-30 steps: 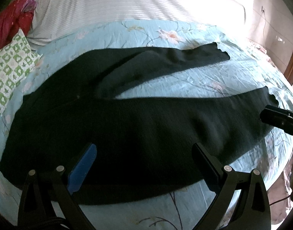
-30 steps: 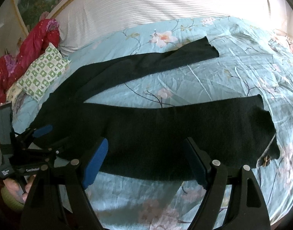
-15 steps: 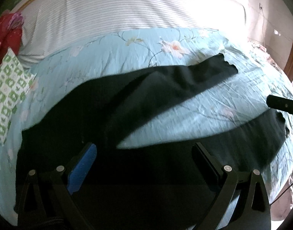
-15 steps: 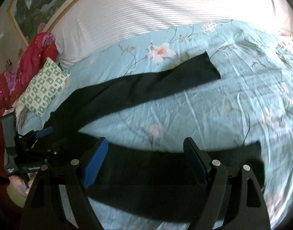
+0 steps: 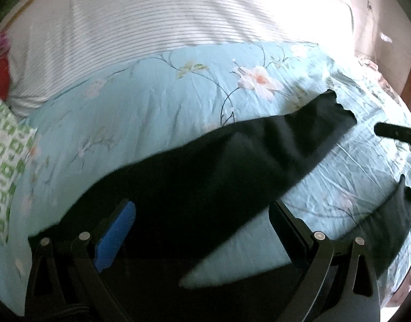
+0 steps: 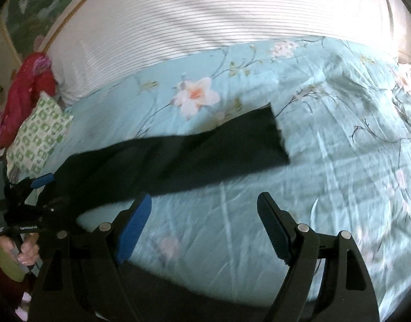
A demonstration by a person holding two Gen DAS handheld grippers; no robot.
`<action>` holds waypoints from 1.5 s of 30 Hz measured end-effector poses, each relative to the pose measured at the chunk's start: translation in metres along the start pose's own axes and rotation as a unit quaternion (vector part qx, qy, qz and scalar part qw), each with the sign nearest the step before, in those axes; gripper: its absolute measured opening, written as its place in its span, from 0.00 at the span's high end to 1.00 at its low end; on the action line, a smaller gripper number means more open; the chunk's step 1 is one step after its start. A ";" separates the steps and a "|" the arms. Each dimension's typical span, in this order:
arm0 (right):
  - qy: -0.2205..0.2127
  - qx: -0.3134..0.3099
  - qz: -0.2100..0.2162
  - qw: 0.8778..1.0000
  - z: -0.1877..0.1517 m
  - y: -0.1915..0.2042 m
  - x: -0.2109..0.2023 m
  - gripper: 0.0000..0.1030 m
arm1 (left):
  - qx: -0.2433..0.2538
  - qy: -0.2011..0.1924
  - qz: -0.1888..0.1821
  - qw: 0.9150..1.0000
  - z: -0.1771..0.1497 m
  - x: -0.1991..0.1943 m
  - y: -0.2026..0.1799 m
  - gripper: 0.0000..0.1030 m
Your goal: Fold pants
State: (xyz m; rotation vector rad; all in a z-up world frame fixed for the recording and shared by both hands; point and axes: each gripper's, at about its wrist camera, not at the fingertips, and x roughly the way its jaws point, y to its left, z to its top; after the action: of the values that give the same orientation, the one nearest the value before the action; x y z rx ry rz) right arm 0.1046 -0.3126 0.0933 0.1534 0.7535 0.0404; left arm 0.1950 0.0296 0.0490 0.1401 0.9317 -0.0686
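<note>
Black pants (image 5: 218,166) lie spread on a light blue floral bedspread (image 5: 151,102), legs apart. In the left wrist view the far leg runs to upper right and the near leg (image 5: 388,228) shows at lower right. My left gripper (image 5: 202,228) is open over the waist and crotch area, holding nothing. In the right wrist view the far leg (image 6: 205,155) crosses the middle and the near leg (image 6: 205,300) is a dark strip at the bottom. My right gripper (image 6: 205,214) is open, over bare bedspread (image 6: 326,161) between the legs. The left gripper (image 6: 31,196) shows at far left.
A white striped quilt (image 5: 165,18) covers the far part of the bed. A green-and-white patterned pillow (image 6: 39,136) and red clothing (image 6: 28,86) lie at the left. The right gripper's tip (image 5: 396,132) shows at the right edge of the left wrist view.
Both grippers have moved forward across the bed toward the far leg. The near leg has slid down toward the bottom of both views. Both stay open.
</note>
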 end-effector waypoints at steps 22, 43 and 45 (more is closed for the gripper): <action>0.029 -0.019 -0.032 0.999 0.084 -0.062 0.085 0.21 | 0.042 0.114 -0.066 0.990 0.080 0.133 0.027 0.12; -0.012 -0.056 0.013 0.998 0.060 -0.057 0.038 0.91 | 0.058 0.055 -0.144 0.986 0.041 0.042 0.002 0.94; -0.015 -0.061 0.021 0.998 0.049 -0.058 0.024 0.91 | 0.057 0.048 -0.152 0.986 0.028 0.023 -0.004 0.94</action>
State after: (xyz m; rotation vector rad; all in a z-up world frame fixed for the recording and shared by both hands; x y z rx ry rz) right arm 0.1552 -0.3737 0.1033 0.0529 0.7165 0.1242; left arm 0.2300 0.0216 0.0465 0.1079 1.0407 -0.4012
